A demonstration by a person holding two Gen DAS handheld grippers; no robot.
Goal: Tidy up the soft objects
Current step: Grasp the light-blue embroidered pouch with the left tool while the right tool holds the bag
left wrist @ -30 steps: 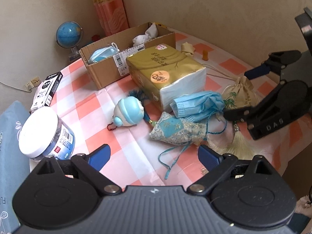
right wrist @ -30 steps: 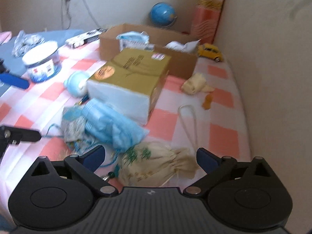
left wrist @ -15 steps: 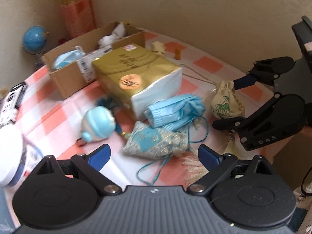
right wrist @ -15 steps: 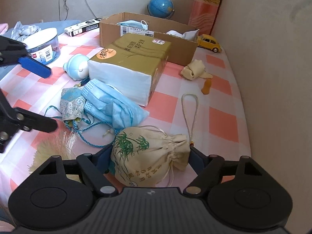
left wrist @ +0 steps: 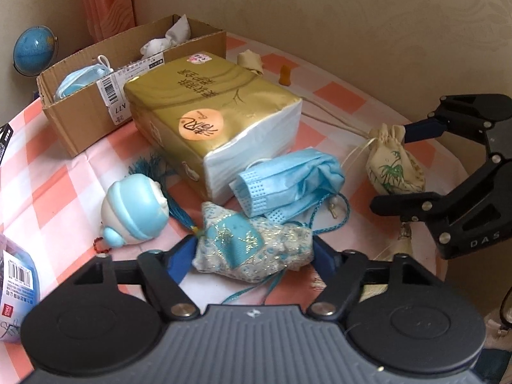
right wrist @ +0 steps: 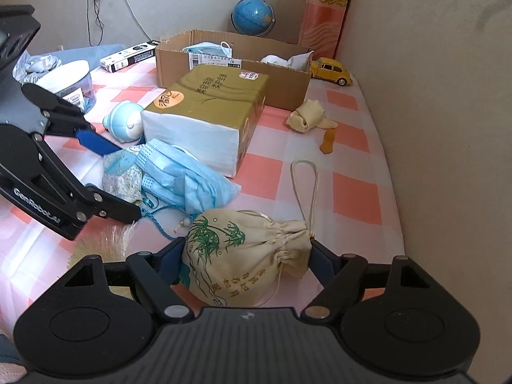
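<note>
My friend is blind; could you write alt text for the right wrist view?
The right hand-held gripper closes around a beige drawstring pouch printed with green bamboo on a pink checked tablecloth.

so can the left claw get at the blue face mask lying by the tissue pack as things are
Probably not directly: the left claw already straddles the blue embroidered pouch, and the face mask lies just beyond, partly over it.
</note>
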